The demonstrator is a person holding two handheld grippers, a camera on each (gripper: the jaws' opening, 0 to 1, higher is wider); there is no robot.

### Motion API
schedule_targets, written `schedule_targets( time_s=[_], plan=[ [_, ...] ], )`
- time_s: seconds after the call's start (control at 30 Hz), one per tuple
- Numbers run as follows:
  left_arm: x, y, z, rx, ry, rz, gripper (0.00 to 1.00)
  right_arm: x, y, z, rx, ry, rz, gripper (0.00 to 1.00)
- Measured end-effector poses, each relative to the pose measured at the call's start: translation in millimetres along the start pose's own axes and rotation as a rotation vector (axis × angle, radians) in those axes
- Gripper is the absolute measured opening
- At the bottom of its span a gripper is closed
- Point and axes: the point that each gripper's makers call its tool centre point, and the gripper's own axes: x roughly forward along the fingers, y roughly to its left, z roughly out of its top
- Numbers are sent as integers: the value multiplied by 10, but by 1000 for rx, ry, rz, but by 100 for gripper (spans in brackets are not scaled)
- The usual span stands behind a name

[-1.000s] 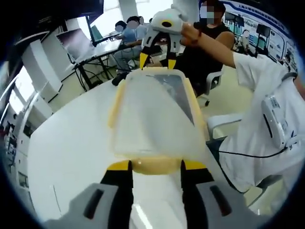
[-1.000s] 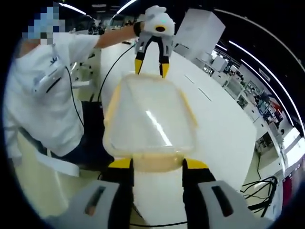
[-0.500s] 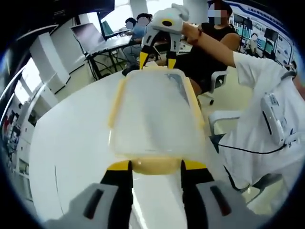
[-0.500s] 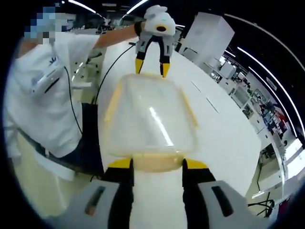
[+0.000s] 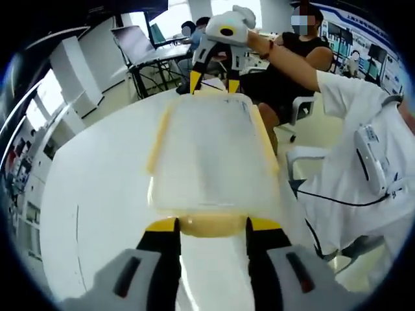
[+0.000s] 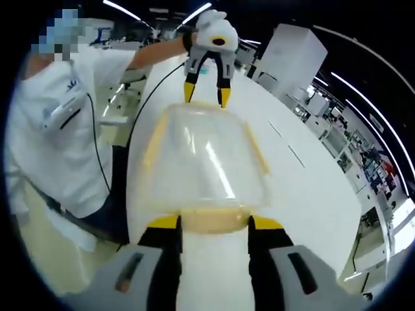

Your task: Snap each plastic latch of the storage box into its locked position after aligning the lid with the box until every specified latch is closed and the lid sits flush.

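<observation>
Each hand-held gripper (image 6: 212,223) (image 6: 206,94) straddles a yellow end latch (image 6: 214,220) of the clear-lidded storage box (image 6: 204,162).

An open-plan office or lab is shown. In the left gripper view, a long white table (image 5: 97,194) is backed by desks with a laptop (image 5: 136,42), seated people (image 5: 285,58), an office chair (image 5: 301,107) and wall screens (image 5: 350,52). In the right gripper view, white cabinets (image 6: 288,58), further workstations (image 6: 369,162) and ceiling strip lights (image 6: 123,10) are seen.

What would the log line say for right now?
left claw: at near end latch | right claw: at opposite end latch | storage box: lid on | table: white
</observation>
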Motion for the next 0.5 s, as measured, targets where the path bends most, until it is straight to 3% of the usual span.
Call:
schedule_targets(
  time_s=[0.5],
  plan=[
    [-207,-30,-326,-60,8,35,36,322,-74,268,-47,-30,49,37]
  ],
)
